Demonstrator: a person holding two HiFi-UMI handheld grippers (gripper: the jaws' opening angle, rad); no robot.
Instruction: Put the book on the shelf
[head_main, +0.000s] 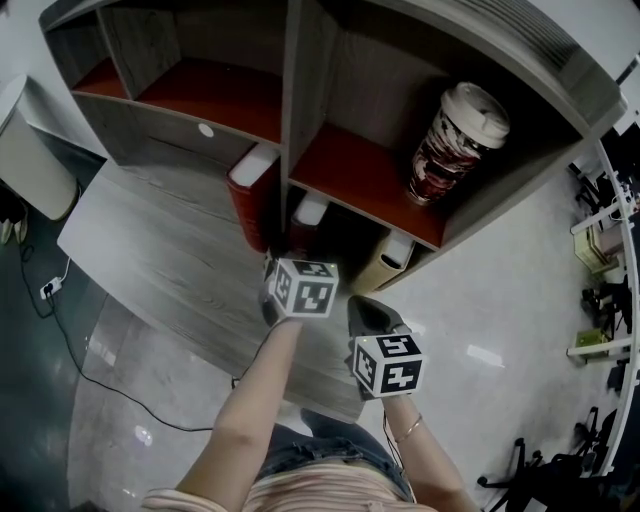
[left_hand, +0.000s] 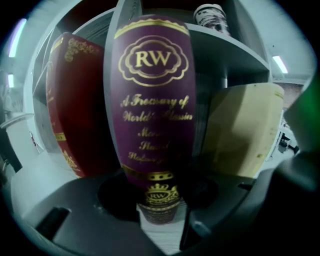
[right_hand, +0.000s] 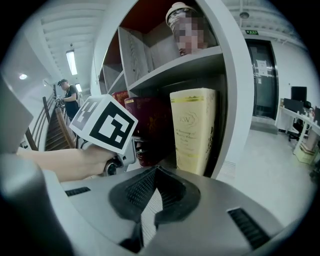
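A purple book (left_hand: 152, 100) with gold "RW" lettering stands upright in the lower shelf compartment, its white page tops (head_main: 311, 209) showing in the head view. My left gripper (left_hand: 159, 200) is shut on the low end of its spine, under the marker cube (head_main: 303, 285). A red book (left_hand: 70, 105) stands to its left beyond the divider. To its right a cream book (left_hand: 245, 130) leans. My right gripper (right_hand: 156, 172) is shut and holds nothing; it hangs back from the shelf, below and right of the left one (head_main: 368, 315).
The grey shelf unit (head_main: 290, 110) has red boards, and a lidded paper cup (head_main: 455, 140) stands on the upper right one. A grey desk top (head_main: 170, 250) lies below the shelf. A person (right_hand: 65, 92) stands far off by a railing. Office chairs (head_main: 560, 480) are at the right.
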